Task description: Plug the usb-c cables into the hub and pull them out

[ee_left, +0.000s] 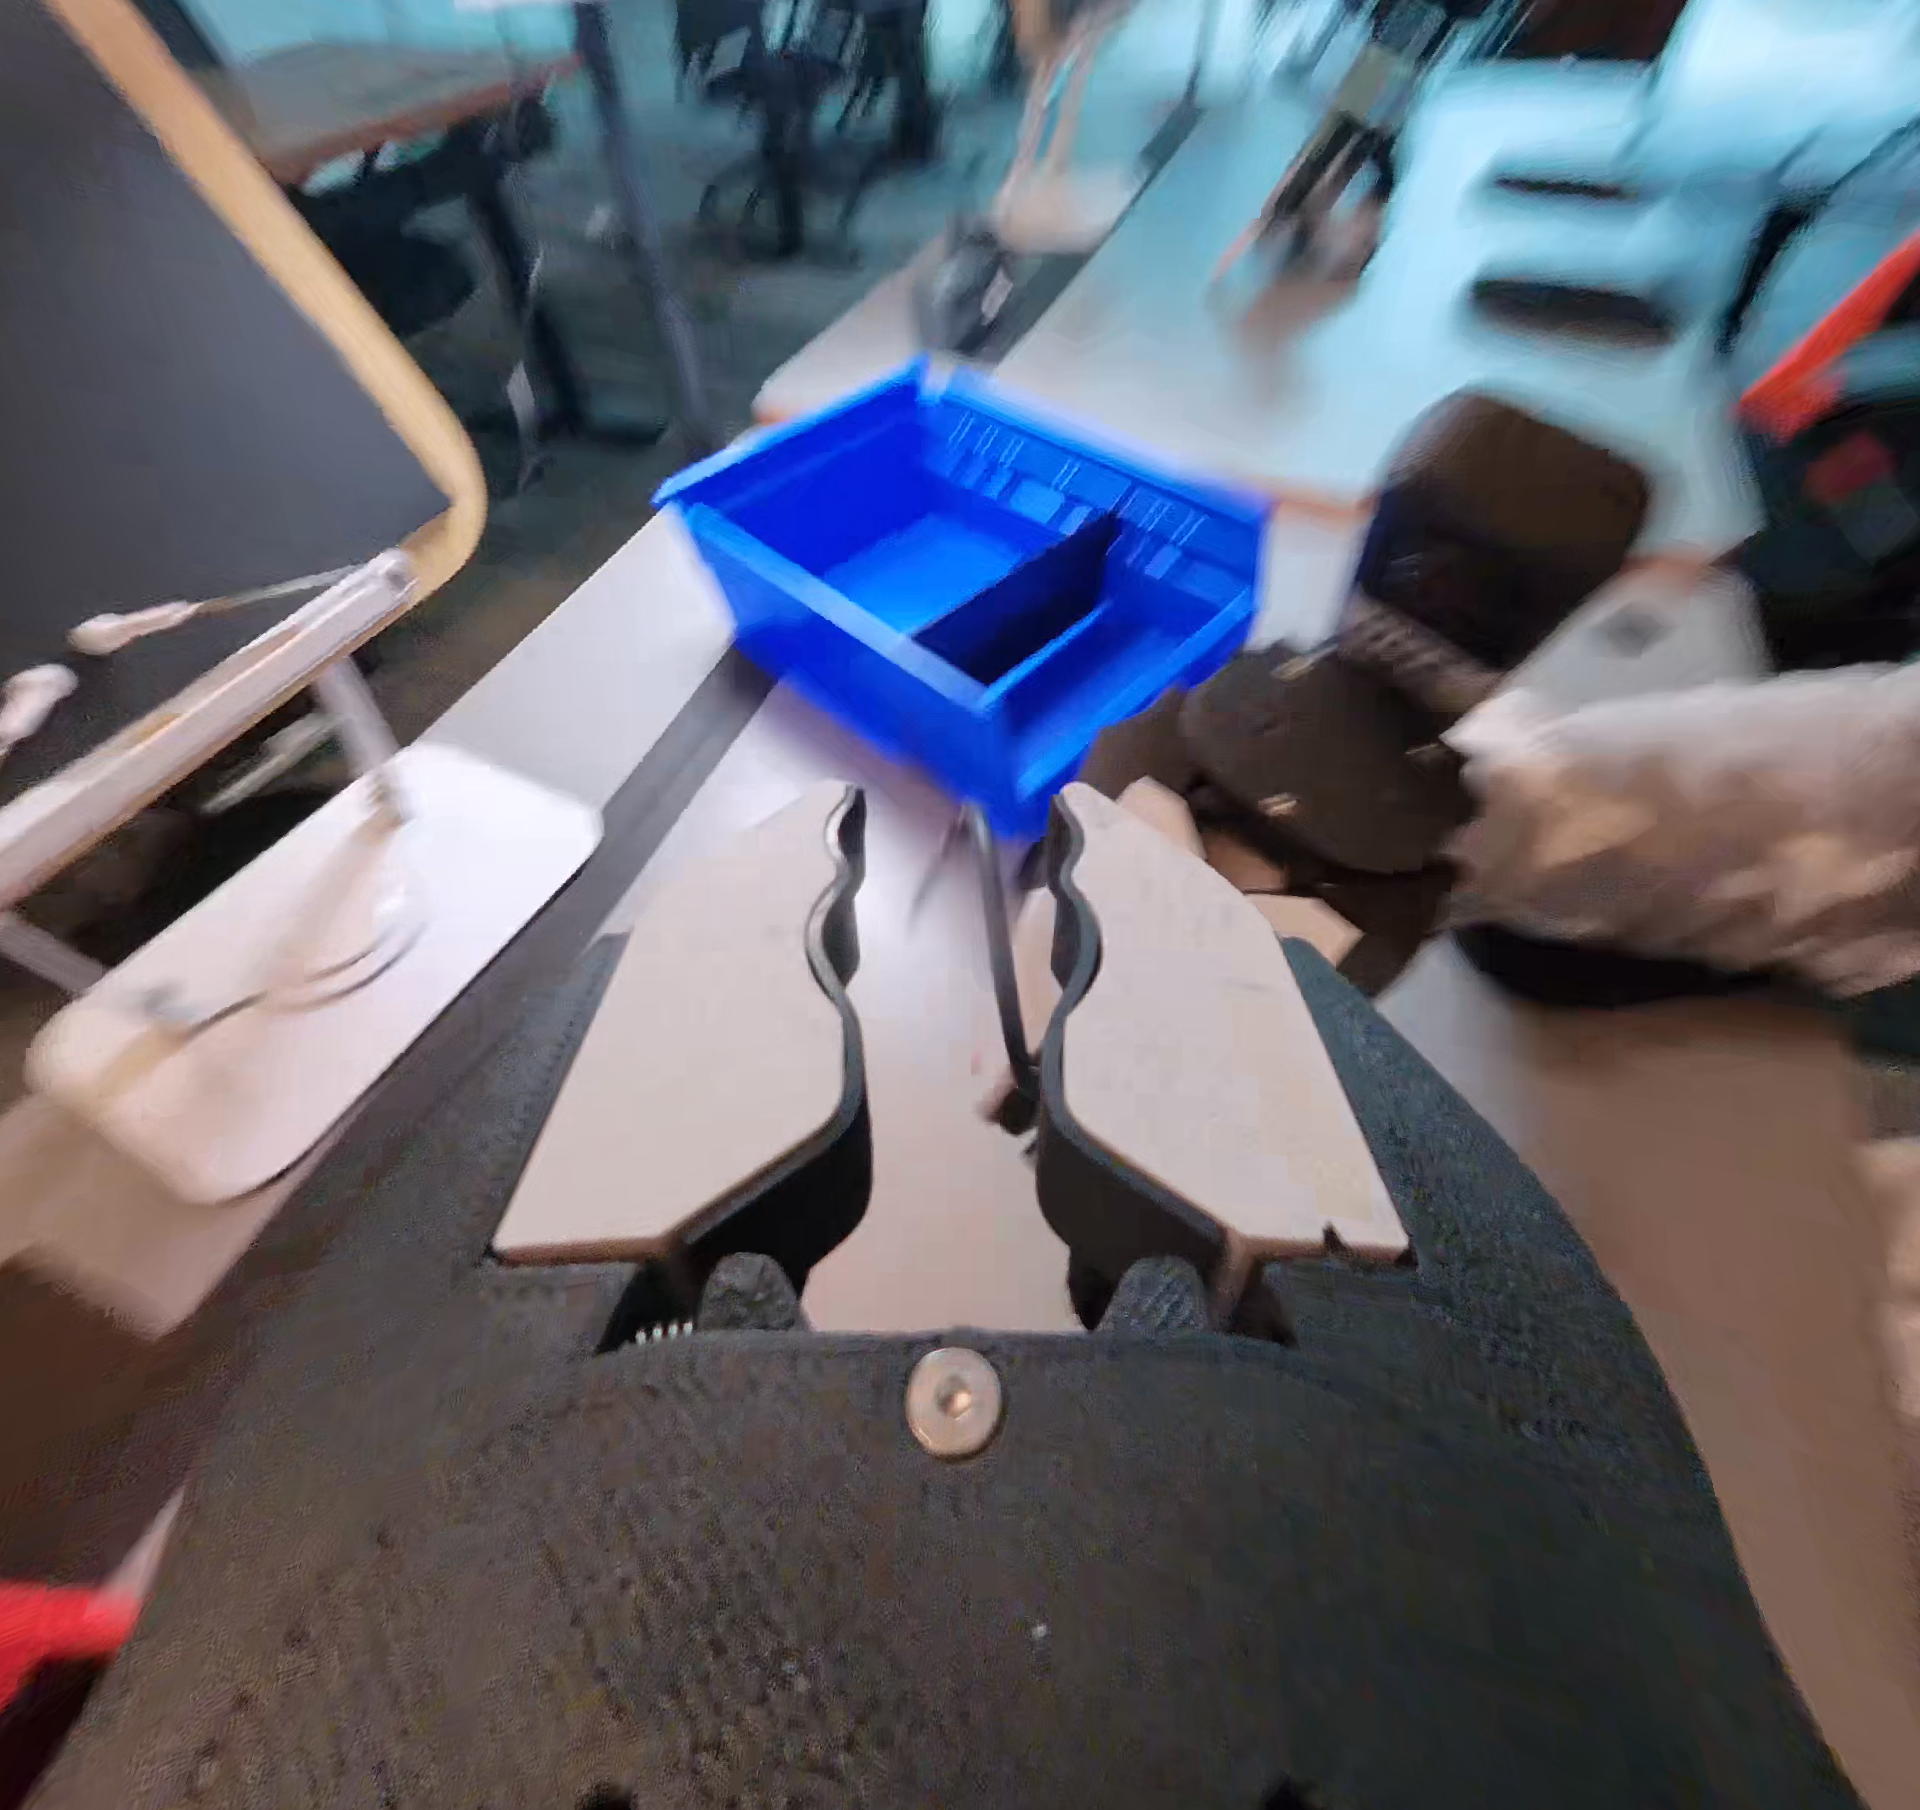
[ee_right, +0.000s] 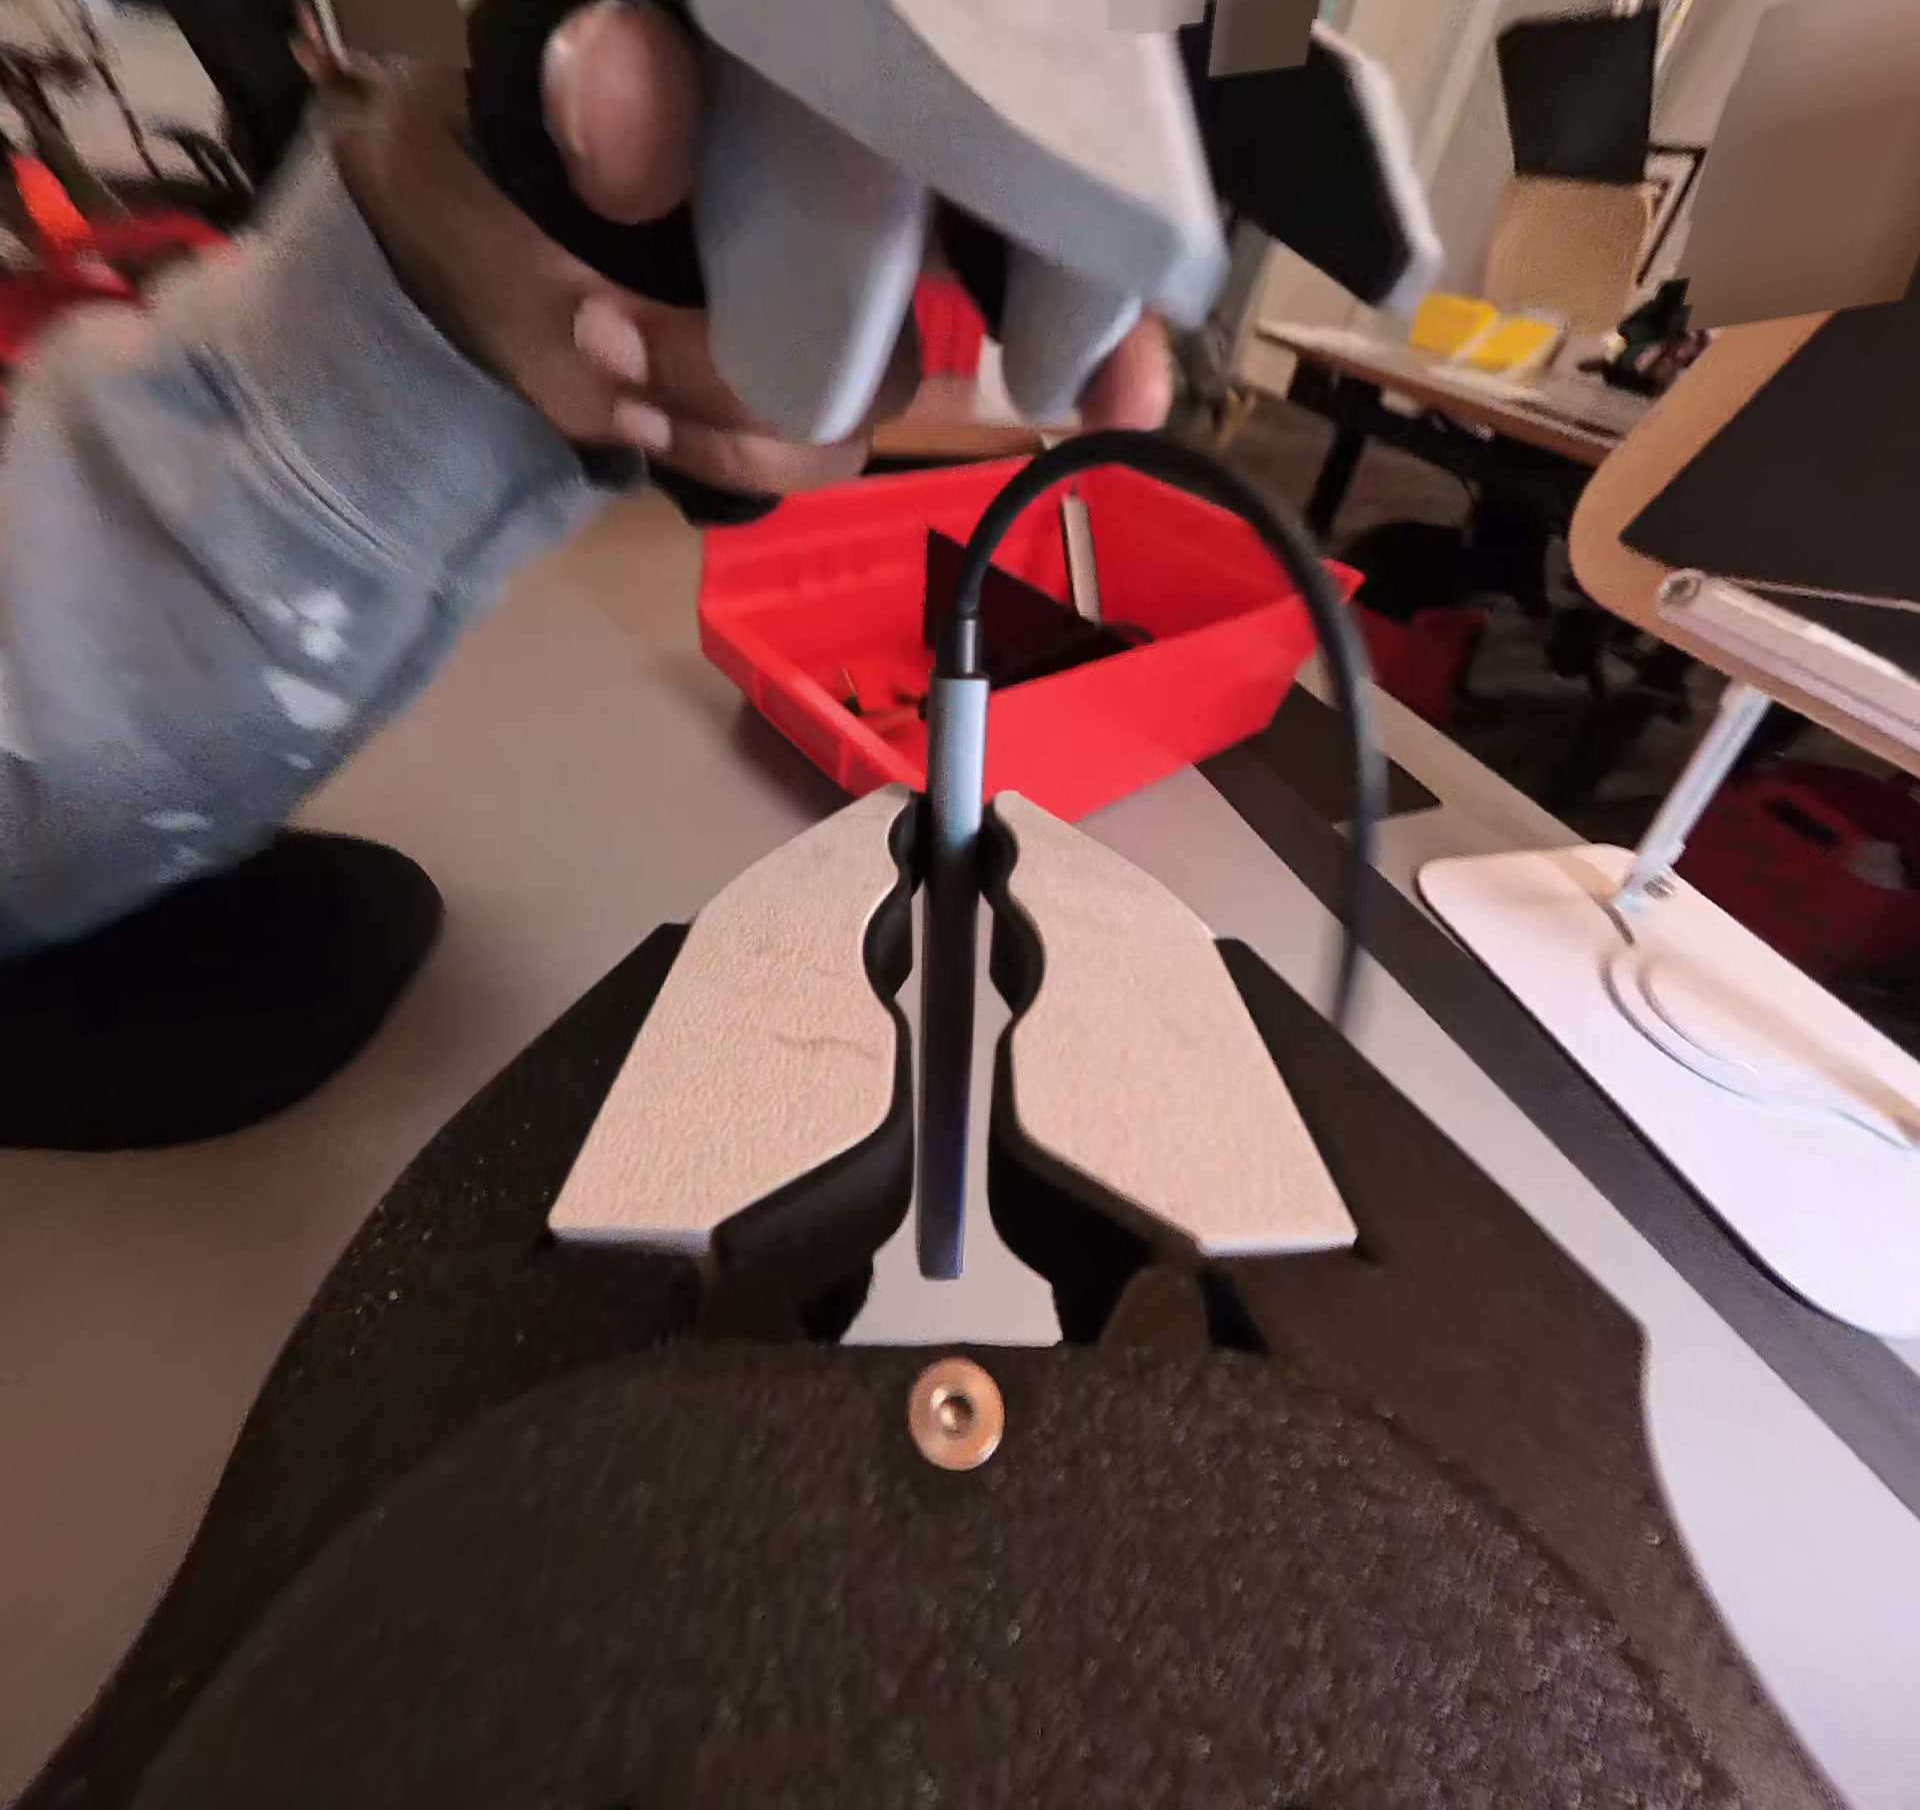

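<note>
My right gripper (ee_right: pixel 954 815) is shut on a slim grey hub (ee_right: pixel 951 721) held on edge above the table. The hub's far end sticks out past the fingertips. A black cable (ee_right: pixel 1340 638) arches from that end up and down to the right. My left gripper (ee_left: pixel 956 815) is open with a wide gap. A thin black cable (ee_left: pixel 997 950) runs through the gap close to the right finger, its dark end low beside that finger. The left gripper also shows in the right wrist view (ee_right: pixel 935 415), held in a hand above the red bin, blurred.
A blue bin (ee_left: pixel 862 680) with a divider sits ahead of the left gripper. A red bin (ee_right: pixel 1143 711) with small parts sits ahead of the right. A monitor (ee_left: pixel 156 306) on a white base (ee_left: pixel 312 960) (ee_right: pixel 1662 1033) stands alongside. A grey sleeve (ee_left: pixel 1714 825) is at the right. My hands' fingertips stand some 8 cm from each other.
</note>
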The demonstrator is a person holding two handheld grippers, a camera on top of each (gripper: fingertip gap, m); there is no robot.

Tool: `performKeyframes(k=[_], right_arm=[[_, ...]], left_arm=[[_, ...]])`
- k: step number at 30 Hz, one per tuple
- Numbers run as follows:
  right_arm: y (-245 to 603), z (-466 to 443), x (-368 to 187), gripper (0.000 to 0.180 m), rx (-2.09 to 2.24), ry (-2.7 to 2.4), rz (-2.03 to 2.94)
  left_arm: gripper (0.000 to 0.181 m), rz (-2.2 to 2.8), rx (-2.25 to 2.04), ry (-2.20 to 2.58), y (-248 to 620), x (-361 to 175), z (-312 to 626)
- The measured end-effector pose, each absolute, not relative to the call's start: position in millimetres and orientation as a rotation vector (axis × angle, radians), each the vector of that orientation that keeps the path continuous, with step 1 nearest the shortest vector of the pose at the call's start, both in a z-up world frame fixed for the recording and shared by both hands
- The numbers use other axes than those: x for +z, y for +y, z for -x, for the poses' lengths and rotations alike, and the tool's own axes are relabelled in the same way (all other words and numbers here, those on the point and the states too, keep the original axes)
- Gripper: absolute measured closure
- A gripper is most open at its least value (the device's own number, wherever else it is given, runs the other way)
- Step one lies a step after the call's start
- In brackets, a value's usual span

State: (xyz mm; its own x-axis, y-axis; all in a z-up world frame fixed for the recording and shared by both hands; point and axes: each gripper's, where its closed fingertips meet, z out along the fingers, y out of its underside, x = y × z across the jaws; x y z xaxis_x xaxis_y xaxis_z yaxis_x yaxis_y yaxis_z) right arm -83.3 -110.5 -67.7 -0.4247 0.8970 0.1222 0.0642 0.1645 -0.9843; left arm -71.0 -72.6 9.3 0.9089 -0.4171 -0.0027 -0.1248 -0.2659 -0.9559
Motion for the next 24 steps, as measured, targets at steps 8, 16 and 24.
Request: performKeyframes(k=[8,16,24], right_arm=[[-108,42,6,0.171,1.810,-1.475,0.767],[-92,15,46,0.170,1.984,-1.285,0.681],[-79,12,29,0.156,1.661,-1.544,0.769]], left_arm=[[0.140,1.803,-0.627,0.589,-104,-8,49],[0.156,1.734,-0.454,0.790,-74,-33,-9],[0.171,1.658,-0.245,0.777,-84,-14,29]])
